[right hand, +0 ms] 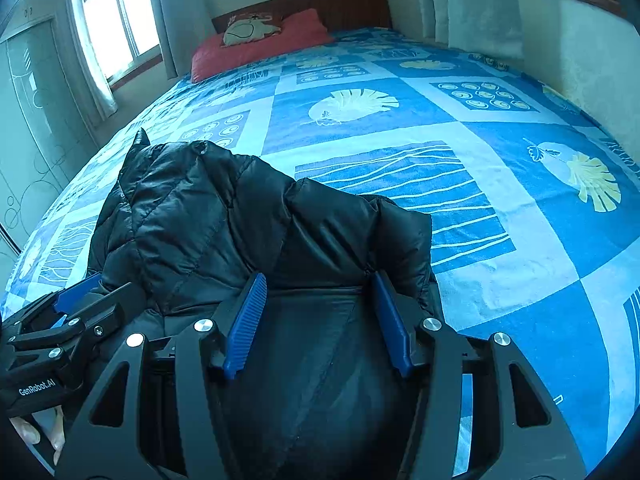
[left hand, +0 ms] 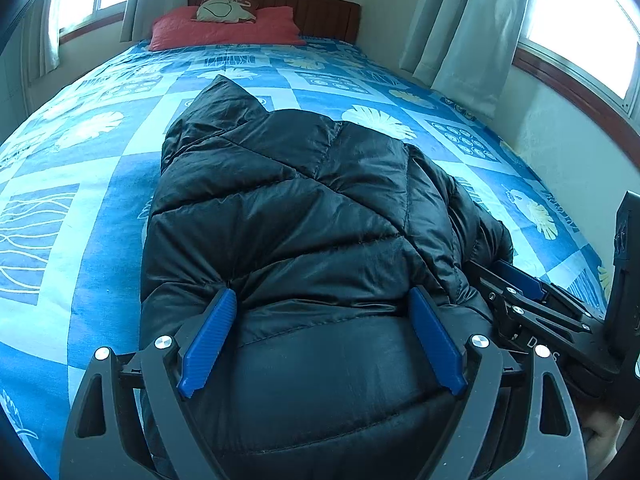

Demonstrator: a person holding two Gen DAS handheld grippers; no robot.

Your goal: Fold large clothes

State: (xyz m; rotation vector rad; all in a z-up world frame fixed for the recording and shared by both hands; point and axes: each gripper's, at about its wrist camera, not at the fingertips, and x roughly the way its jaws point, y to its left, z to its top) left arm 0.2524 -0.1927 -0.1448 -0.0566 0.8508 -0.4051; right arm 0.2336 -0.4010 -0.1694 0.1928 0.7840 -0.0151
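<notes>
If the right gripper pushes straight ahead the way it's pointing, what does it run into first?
The black puffer jacket. Its padding already bulges between the right gripper fingers, so it would probably press deeper into that folded bulk, with the blue bedspread underneath. Depth is hard to judge.

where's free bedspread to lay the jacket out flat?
Free: bedspread between the black jacket and the curtained wall, the strip on its other side, and the stretch up to the red pillow. Crowded: the near edge, where left gripper and right gripper straddle the jacket.

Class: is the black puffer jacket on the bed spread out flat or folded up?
Folded up. The black puffer jacket sits as a thick, narrow bundle on the blue bedspread, no sleeve spread out.
</notes>
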